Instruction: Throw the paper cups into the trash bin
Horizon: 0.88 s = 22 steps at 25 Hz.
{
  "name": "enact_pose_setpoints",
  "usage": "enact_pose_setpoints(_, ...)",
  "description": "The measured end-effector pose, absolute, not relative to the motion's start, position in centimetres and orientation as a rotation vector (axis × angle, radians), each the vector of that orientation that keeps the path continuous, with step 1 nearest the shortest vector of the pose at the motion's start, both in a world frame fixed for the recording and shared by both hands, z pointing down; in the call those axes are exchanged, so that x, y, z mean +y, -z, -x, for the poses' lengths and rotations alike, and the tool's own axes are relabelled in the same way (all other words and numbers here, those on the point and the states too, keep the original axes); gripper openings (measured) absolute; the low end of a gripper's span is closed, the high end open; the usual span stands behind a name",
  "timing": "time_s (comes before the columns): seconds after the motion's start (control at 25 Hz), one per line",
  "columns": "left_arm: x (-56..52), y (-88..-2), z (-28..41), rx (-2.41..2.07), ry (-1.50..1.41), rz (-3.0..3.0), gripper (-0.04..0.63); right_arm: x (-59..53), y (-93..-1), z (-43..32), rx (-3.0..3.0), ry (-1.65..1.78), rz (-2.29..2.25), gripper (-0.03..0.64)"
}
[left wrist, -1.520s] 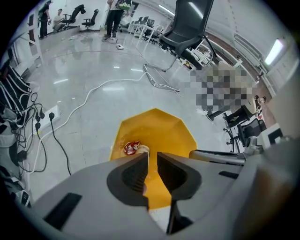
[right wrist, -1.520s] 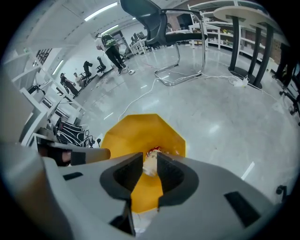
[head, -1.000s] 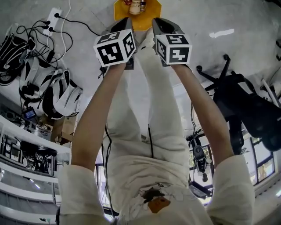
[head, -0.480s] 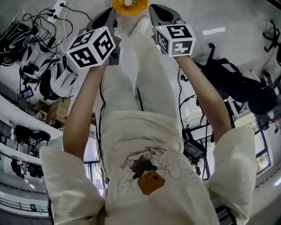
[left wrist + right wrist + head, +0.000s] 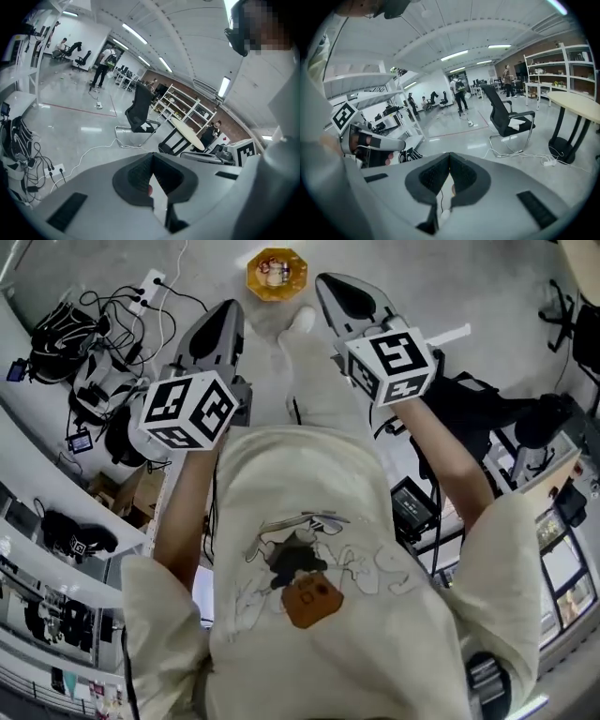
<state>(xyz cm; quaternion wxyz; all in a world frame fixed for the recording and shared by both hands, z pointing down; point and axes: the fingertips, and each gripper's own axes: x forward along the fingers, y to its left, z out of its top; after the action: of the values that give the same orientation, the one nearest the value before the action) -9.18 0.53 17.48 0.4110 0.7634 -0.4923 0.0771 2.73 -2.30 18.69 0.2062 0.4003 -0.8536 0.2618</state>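
I look straight down my own body at the floor. A yellow eight-sided container (image 5: 277,273) stands on the grey floor past my feet, with small items in it that I cannot make out. No paper cup shows clearly in any view. My left gripper (image 5: 223,315) is held out at the left, my right gripper (image 5: 334,284) at the right, both above the floor and short of the container. In the left gripper view the left gripper (image 5: 152,157) has its jaws closed together with nothing between them. The right gripper (image 5: 449,155) looks the same.
A power strip with tangled cables (image 5: 150,282) and white gear lie on the floor at the left. A black office chair (image 5: 140,110) and a round table (image 5: 190,133) stand in the hall. White shelving (image 5: 370,108) is close by, and people (image 5: 104,65) stand far off.
The head view has tipped, so more of my shirt and the whole yellow container now show. Both grippers sit lower in the picture and farther apart, the left one farther left.
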Motion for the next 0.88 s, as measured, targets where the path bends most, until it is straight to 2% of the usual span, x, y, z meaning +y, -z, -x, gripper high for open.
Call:
enact_pose_setpoints(0.2,2.7,-10.2,8.4,-1.188,-0.197,-2.058,0.006,0.9,-11.4,-2.6,-2.398,-0.84,-1.16,0.006)
enact_pose_setpoints(0.44,4.0,-4.1,7.0,-1.138,-0.162,-2.212,0.006,1.7,-5.7,-2.2,-2.501,-0.734,-1.186,0.006)
enact_pose_setpoints(0.88,5.4,-1.0,3.6,-1.036,-0.102,-2.286,0.006,4.4,-3.9,-3.8,-2.503,-0.78,-1.215,0.006)
